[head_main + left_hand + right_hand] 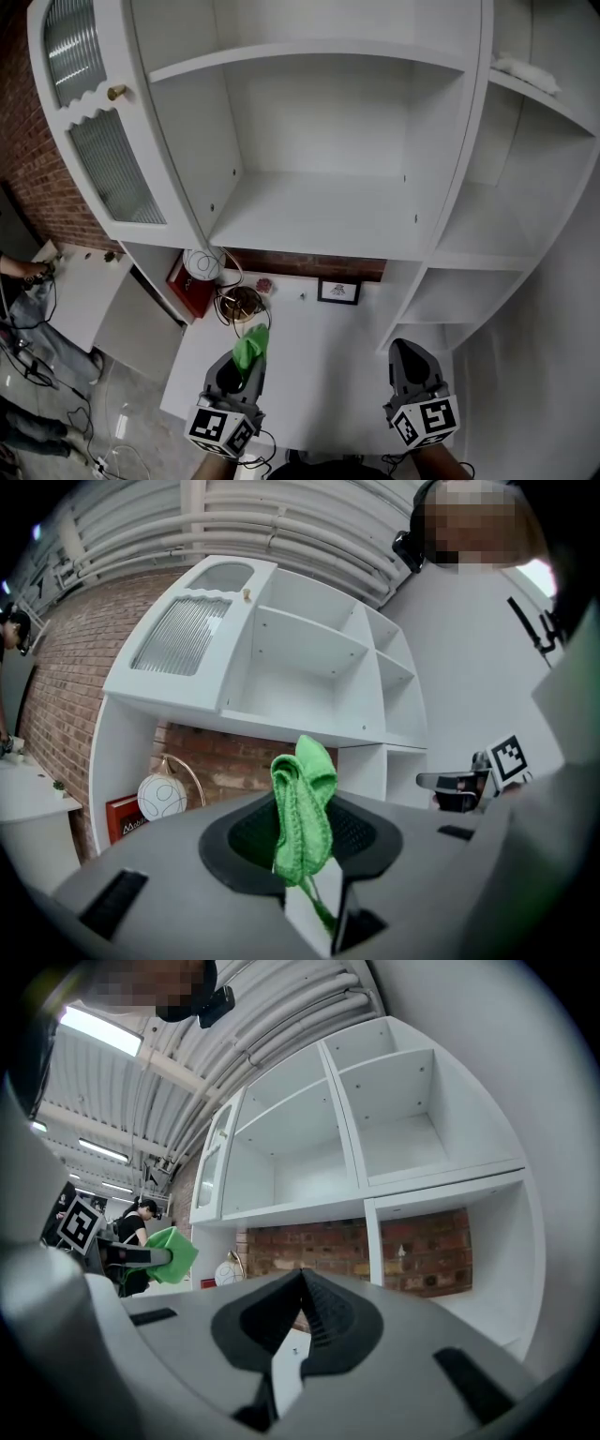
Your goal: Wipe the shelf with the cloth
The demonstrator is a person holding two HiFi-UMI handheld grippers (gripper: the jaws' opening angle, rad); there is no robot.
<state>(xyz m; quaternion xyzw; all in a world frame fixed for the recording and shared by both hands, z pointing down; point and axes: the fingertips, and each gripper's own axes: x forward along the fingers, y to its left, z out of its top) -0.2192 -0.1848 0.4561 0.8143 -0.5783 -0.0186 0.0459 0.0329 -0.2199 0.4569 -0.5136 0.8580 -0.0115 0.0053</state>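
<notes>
L hand-held gripper (246, 368) has its jaws pinched narrow on the green cloth (251, 344). The cloth sticks up past the tips in a folded, looped wad (soft terry-like knit, rounded edges). R hand-held gripper (410, 354) sits about level w/ it, well apart to the right. Its jaws are pressed together w/ nothing btwn them, the dark ribbed pads meeting at a point.

Both hang over the white table (323, 361), whose left edge drops away near the L gripper's left side. Ahead & above is a white shelf unit w/ a wide open-fronted bay. A flat, smooth shelf (319, 220) forms the bay's floor, w/ a second board (309, 54) higher up. The shelf's front edge lies beyond both grippers' tips, w/ free air btwn.

Up-left of the L gripper is a door (108, 164) w/ ribbed glass, scalloped trim & a brass knob (116, 92). Up-right of the R gripper are narrower side bays (487, 234), stacked. The top one holds a white crumpled bundle (527, 73).

In the recess under the shelf, ahead of the L gripper, are a round white globe lamp (200, 264), a red box (189, 291) & a brass wire piece (239, 303). A small black-framed picture (338, 292) stands further right, nearer the R gripper's side, against the brick wall (309, 264).
</notes>
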